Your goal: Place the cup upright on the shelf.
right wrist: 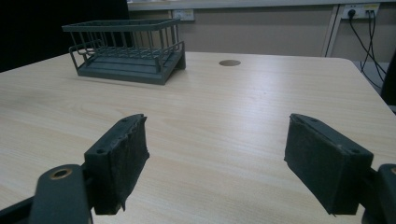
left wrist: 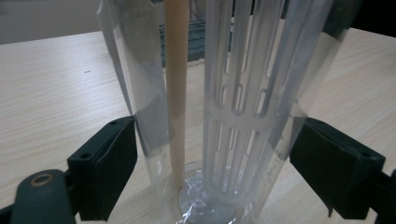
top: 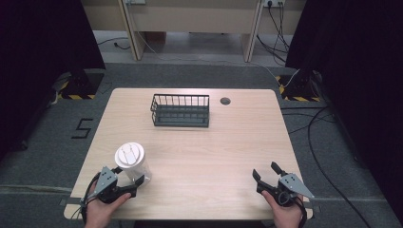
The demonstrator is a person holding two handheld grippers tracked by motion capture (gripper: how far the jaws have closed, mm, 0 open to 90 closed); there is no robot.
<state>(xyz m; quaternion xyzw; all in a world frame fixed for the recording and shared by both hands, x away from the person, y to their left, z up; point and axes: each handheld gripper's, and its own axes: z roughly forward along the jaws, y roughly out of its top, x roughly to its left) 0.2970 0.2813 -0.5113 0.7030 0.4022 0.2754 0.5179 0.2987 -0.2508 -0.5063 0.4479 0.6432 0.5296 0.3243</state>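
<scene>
Clear tumbler (top: 131, 163) stands upright at the bench's (top: 214, 152) near-left, between the left gripper's (top: 127, 179) spread jaws, seemingly touching. Right gripper (top: 265, 176) released, near-right. Wire basket (top: 181, 110) well apart, far centre.

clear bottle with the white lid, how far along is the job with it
Early stage. Done: the left gripper has reached the clear bottle, its jaws on either side of the base. In hand: the grasp itself; the pads look at or near the wall, and the bottle stands upright on the table. Left: lifting and moving it, perhaps to the wire basket. The right gripper waits open.
</scene>
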